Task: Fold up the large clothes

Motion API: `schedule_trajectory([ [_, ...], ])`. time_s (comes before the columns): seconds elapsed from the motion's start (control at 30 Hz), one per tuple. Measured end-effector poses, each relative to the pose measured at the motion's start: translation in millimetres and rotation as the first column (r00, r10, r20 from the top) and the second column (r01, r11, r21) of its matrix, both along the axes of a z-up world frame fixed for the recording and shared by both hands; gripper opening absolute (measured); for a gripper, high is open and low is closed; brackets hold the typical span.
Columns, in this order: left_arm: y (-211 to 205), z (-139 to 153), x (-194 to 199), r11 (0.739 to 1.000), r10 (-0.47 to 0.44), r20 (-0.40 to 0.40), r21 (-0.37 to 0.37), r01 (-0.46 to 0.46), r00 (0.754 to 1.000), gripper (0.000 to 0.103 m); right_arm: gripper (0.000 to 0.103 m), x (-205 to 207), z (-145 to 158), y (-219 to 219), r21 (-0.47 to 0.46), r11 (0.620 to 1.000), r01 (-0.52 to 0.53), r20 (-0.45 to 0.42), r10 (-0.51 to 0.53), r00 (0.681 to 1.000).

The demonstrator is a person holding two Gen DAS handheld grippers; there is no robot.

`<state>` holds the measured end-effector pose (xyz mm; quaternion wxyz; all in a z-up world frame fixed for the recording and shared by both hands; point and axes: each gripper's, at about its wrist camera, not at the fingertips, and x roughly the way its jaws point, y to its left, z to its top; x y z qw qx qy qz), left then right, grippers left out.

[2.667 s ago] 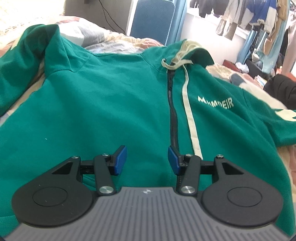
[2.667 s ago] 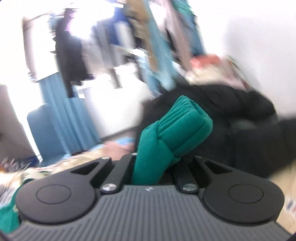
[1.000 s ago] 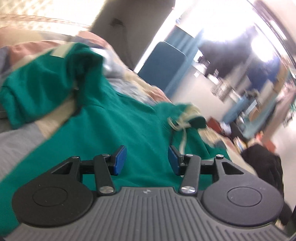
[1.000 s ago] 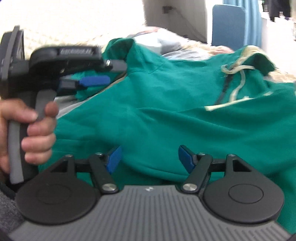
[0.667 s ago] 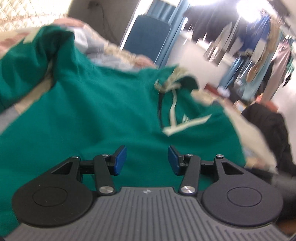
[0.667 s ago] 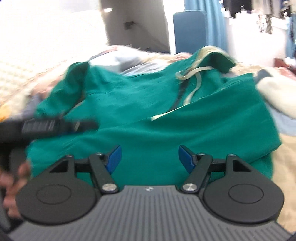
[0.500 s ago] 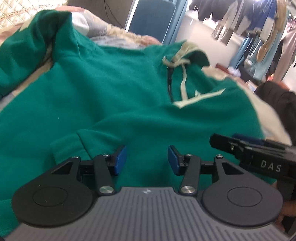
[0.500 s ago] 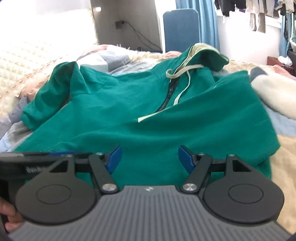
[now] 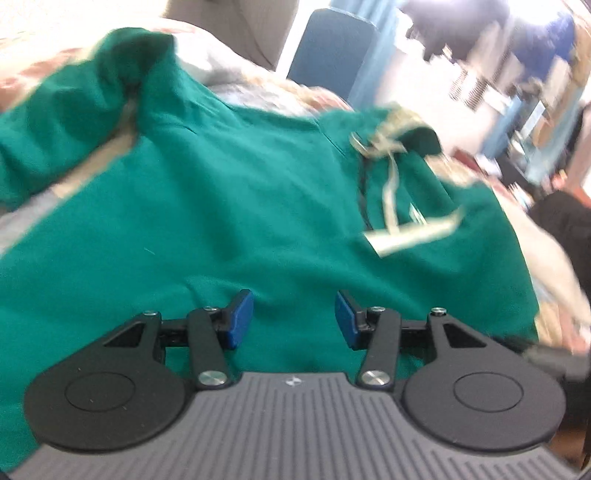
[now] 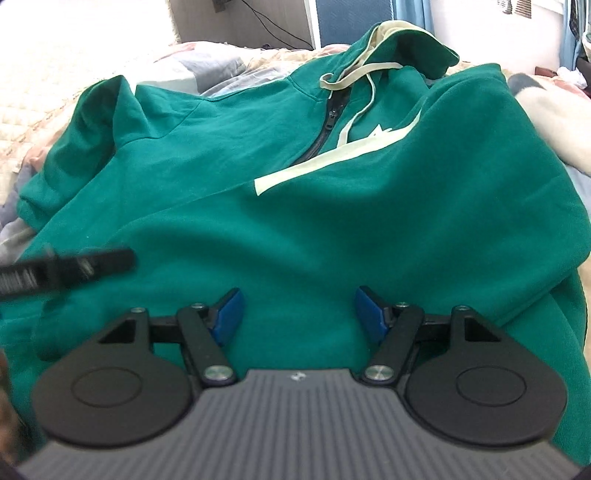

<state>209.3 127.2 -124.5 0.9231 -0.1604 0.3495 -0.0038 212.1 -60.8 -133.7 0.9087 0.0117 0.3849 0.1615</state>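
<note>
A green zip-up hooded sweatshirt (image 10: 295, 206) lies spread on a bed (image 10: 546, 107), one sleeve already folded across its front. Both the left tongs (image 9: 293, 319) and right tongs (image 10: 297, 312) hover open and empty above it. The other sleeve likely needs grasping next.

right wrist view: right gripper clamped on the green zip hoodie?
No. The right gripper has its blue pads spread apart above the green zip hoodie, pinching no fabric.

Home bedroom, quilted bed (image 10: 44, 122), hanging clothes (image 9: 480, 48), blue curtains (image 10: 413, 11)
</note>
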Motion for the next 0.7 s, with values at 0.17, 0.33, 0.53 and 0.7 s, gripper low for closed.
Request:
schedule_trajectory([
  [0.17,51,24,15,0.966,0.246,-0.027,0.09,-0.243,0.969,0.064,0.069,-1,5,-2,0.013,1.0,0.001,-0.006,-0.001,1.0],
  [0.33,116,36,43,0.879,0.417,-0.032,0.269,-0.394,0.908,0.078,0.069,3,7,-11,0.069,0.997,0.019,-0.029,-0.017,0.999],
  [0.53,216,14,73,0.764,0.628,-0.154,0.308,-0.567,0.763,0.082,0.069,9,14,-23,0.139,0.988,0.064,-0.063,-0.056,0.996],
  [0.7,237,12,84,0.774,0.62,-0.095,0.234,-0.588,0.779,0.061,0.069,18,21,-33,0.153,0.984,0.093,-0.048,-0.087,0.995],
])
